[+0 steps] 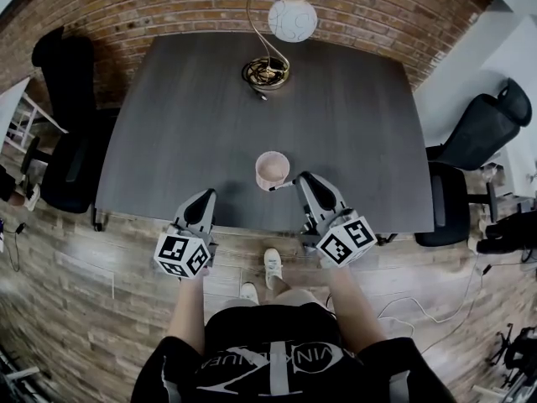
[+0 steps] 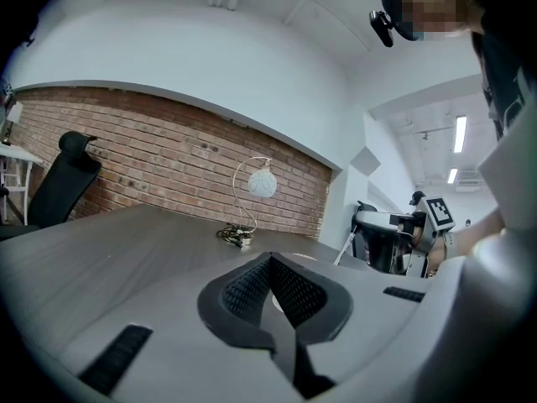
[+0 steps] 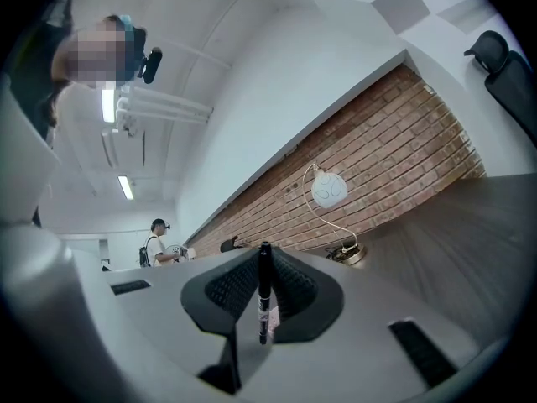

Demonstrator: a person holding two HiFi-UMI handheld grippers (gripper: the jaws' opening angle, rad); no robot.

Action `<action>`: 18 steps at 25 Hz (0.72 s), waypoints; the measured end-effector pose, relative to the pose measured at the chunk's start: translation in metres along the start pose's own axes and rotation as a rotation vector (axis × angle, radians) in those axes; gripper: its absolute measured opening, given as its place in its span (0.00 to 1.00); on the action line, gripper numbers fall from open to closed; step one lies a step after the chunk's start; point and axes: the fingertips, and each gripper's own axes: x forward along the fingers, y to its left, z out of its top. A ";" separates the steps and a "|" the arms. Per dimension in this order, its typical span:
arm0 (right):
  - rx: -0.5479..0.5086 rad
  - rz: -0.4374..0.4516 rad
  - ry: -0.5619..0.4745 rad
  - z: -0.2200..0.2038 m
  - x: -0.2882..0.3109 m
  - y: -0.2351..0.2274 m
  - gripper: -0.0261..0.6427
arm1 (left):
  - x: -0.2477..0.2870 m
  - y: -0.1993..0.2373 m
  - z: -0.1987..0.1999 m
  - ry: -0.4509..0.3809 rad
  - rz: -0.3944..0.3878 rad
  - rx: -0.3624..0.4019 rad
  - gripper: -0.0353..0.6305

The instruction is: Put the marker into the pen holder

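Closest under the head cam, the left gripper (image 1: 204, 200) is being held at the near table (image 1: 168, 107) edge, off to one side. Its jaws are being kept pressed together on nothing, prob. so it isn't crowding the work. The right gripper (image 1: 298, 179) is being clamped on the marker (image 3: 264, 292), which is pinched crosswise betw. the pads so one end is sticking out free. In the head view that end is being pointed at the pink pen holder (image 1: 273, 170), just beside its rim and not yet inside. The holder is being left upright, mouth up, so the marker likely needs tipping end-down before release.
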 end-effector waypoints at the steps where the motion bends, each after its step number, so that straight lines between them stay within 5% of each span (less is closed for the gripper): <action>1: 0.002 0.004 -0.003 0.002 0.004 -0.001 0.12 | 0.002 0.001 0.000 -0.001 0.002 0.002 0.07; 18: 0.001 0.012 0.025 0.002 0.043 -0.029 0.12 | 0.038 0.015 0.006 0.001 0.007 -0.006 0.07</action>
